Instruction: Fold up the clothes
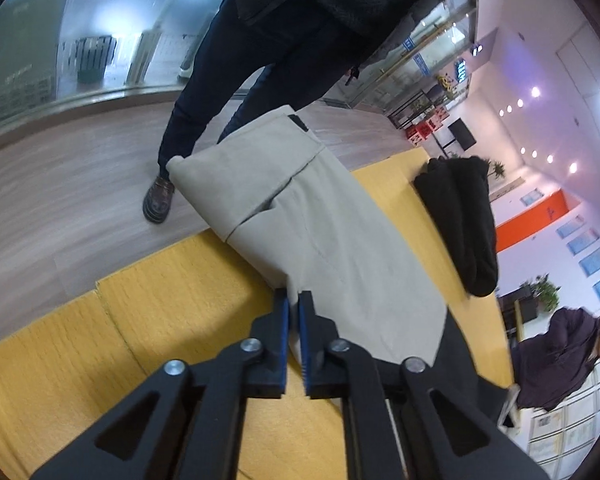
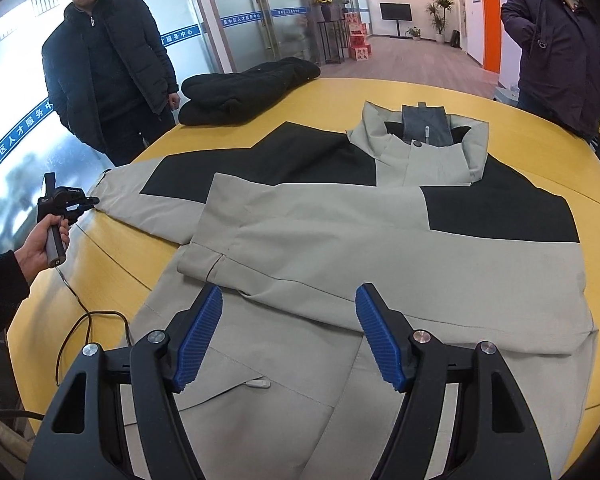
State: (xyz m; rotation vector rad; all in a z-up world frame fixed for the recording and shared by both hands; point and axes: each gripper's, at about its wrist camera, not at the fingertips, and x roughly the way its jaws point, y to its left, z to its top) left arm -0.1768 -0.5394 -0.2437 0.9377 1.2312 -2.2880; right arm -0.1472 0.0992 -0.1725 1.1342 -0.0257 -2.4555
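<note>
A grey and black jacket lies face up on the yellow table, collar at the far side. One sleeve is folded across the chest. The other sleeve stretches out to the left, its cuff past the table edge. My left gripper is shut on this sleeve's edge; it also shows in the right wrist view, held by a hand. My right gripper is open and empty, just above the jacket's lower front.
A folded black garment lies at the table's far left, also in the left wrist view. A man in a dark jacket stands by the left edge, another person at the far right. A black cable trails over the near left edge.
</note>
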